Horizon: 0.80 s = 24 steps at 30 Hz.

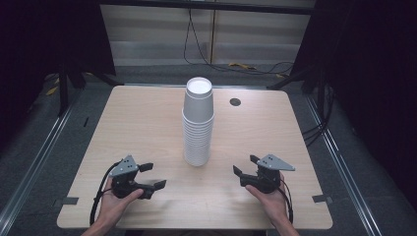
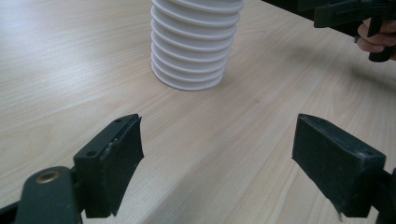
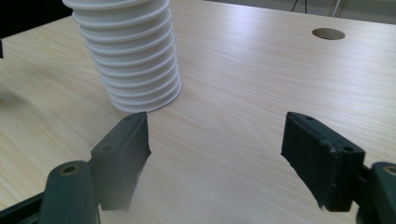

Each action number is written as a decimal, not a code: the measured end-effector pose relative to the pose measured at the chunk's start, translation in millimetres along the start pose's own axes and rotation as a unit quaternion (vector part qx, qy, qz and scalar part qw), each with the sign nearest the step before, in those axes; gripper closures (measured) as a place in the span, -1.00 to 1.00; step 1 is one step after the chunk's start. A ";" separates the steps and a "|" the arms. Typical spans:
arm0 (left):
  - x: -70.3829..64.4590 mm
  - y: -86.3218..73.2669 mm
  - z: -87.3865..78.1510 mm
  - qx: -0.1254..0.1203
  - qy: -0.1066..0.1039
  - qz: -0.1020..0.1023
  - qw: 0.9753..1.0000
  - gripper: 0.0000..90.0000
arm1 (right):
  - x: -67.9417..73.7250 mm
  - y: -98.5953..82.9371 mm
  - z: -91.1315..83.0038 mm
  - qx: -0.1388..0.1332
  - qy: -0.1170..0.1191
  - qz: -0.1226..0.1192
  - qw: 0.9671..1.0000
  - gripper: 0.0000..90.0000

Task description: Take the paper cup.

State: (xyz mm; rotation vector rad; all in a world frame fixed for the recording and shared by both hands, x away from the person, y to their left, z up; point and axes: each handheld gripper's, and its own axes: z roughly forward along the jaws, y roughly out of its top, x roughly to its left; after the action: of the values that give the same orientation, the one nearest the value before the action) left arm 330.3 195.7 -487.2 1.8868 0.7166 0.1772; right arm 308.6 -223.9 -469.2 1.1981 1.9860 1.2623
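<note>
Both hands enter at the table's near edge, each holding a gripper low over the wood. Left gripper (image 1: 150,177) has its jaws spread wide with nothing between them; right gripper (image 1: 244,165) likewise stands wide and empty. Between them, slightly farther back, a tall stack of white paper cups (image 1: 198,123) stands upright, mouths down, on the light wooden table (image 1: 137,118) (a round cable hole (image 1: 235,102) lies beyond it). Neither gripper touches the stack.

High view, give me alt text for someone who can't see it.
A tall stack of white paper cups stands mid-table, upside down. Nearer the camera, the left gripper and right gripper, one per hand, flank it, open and empty.
</note>
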 end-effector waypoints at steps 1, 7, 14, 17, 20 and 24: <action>0.0 0.0 0.0 0.000 0.000 0.000 1.000 -0.65 | 0.0 0.0 0.0 0.000 0.000 0.000 1.000 -0.49; -0.1 0.5 2.9 0.004 -0.003 0.005 1.000 -0.64 | 0.7 4.5 -2.9 -0.002 0.039 0.042 0.998 -0.61; 1.6 0.6 4.7 0.012 -0.009 -0.001 1.000 -0.64 | 4.7 15.9 -3.8 -0.005 0.051 0.038 0.998 -0.60; 3.0 0.4 7.4 0.013 -0.011 -0.006 1.000 -0.64 | 6.5 28.1 -2.6 -0.020 0.056 0.033 0.998 -0.60; 3.8 0.6 9.3 0.018 -0.016 -0.009 1.000 -0.64 | 9.3 36.8 0.0 -0.023 0.065 0.029 0.997 -0.60; 2.7 0.7 7.2 0.016 -0.022 0.007 1.000 -0.65 | 15.6 41.2 5.9 -0.022 0.070 0.014 0.997 -0.61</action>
State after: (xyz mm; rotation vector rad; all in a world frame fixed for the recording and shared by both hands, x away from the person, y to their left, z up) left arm 336.0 191.3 -490.3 1.9201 0.6808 0.1333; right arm 322.4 -199.9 -434.4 1.1503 2.0345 1.4308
